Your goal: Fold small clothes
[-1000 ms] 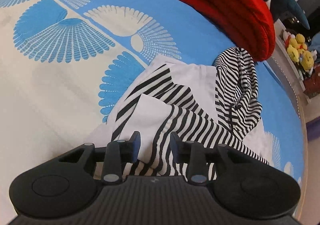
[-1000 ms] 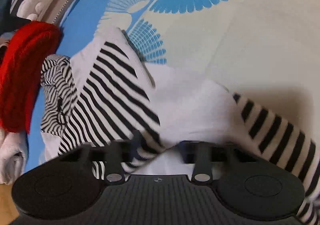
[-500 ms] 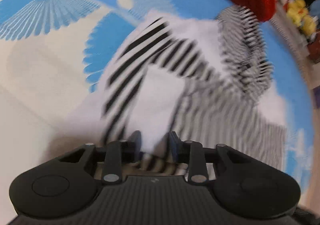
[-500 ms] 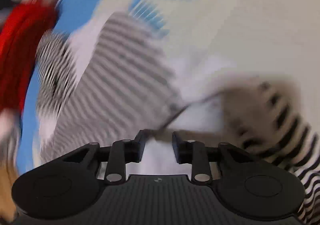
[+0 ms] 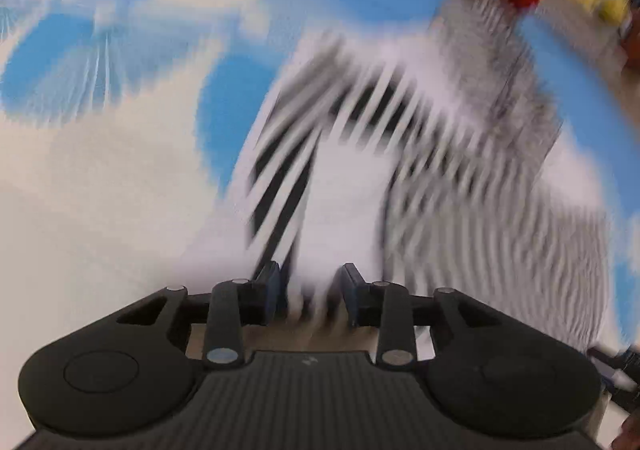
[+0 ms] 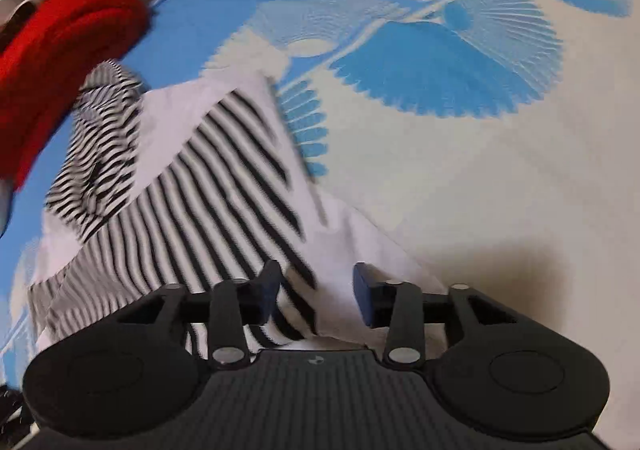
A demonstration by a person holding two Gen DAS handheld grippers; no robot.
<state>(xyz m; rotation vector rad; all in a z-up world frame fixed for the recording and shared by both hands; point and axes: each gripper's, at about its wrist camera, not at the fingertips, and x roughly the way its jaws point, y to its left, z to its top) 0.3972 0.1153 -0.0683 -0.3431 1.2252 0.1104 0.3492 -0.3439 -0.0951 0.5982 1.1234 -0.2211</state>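
- Where a second ago both tools pinched the striped garment's near hem, the right tool (image 6: 314, 290) now stands released, jaws spread over the striped garment (image 6: 208, 186).
- The left tool (image 5: 308, 292), blurred by motion, shows cloth between parted jaws; whether it grips, I cannot tell.
- The garment lies spread on the blue-and-cream bed cover (image 6: 480, 170), near the bed's far edge, beside a red knit (image 6: 60, 50).
- Judged: smoothing finished, first fold next.
- No containers visible.
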